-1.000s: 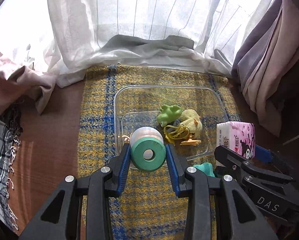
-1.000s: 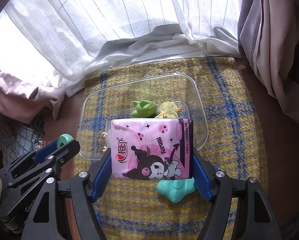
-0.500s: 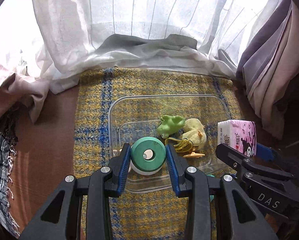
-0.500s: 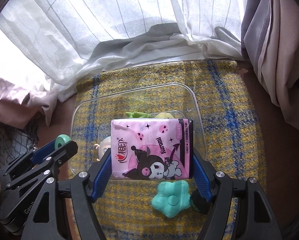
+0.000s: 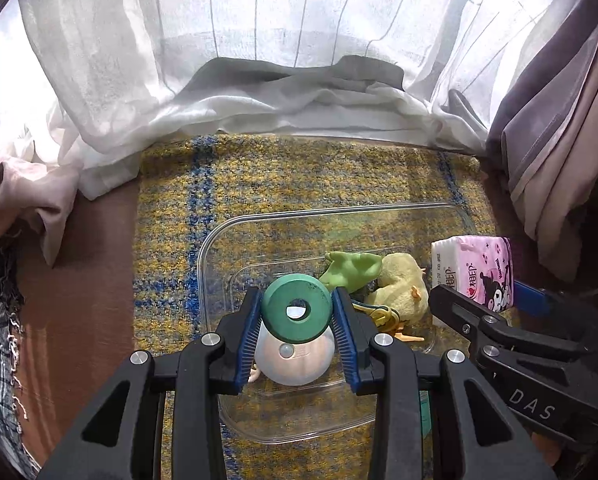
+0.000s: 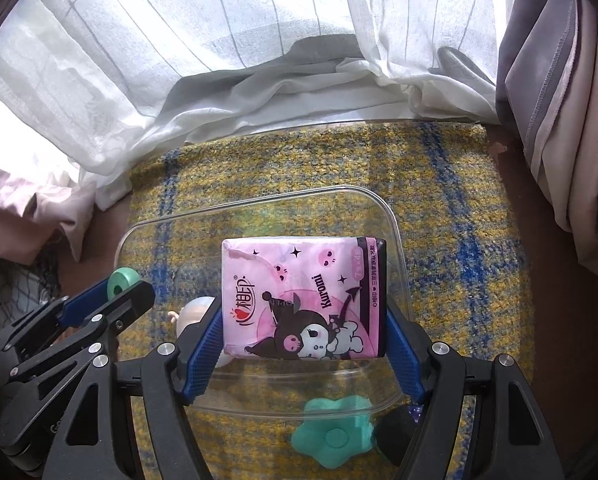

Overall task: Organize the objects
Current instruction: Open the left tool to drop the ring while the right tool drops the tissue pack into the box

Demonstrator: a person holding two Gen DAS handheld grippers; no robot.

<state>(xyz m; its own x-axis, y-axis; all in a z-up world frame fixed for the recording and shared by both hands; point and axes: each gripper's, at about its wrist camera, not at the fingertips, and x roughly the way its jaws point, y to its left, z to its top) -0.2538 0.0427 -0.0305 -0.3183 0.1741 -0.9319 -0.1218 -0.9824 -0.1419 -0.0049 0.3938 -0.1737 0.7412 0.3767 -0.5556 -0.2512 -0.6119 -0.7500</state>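
Note:
My left gripper (image 5: 297, 314) is shut on a green ring-shaped roll (image 5: 297, 312) and holds it over the clear plastic tub (image 5: 219, 236). Under the roll lies a pale round doll head (image 5: 295, 364). A green frog toy (image 5: 351, 270) and a yellow plush duck (image 5: 403, 288) lie inside the tub. My right gripper (image 6: 305, 332) is shut on a pink Kuromi tissue pack (image 6: 303, 296), held above the tub (image 6: 387, 216). From the right wrist view the left gripper (image 6: 117, 292) shows at the left with the green roll (image 6: 123, 280).
The tub sits on a yellow and blue plaid mat (image 5: 283, 176). A teal flower-shaped piece (image 6: 333, 432) and a dark round object (image 6: 395, 430) lie on the mat before the tub. White curtains (image 5: 259, 40) hang behind, grey drapes (image 6: 559, 100) at the right, brown floor (image 5: 87, 280) at the left.
Both grippers have advanced and sunk toward the tub with their loads. The green roll is now over the tub's inside, above the doll head; the tissue pack now covers the frog and duck.

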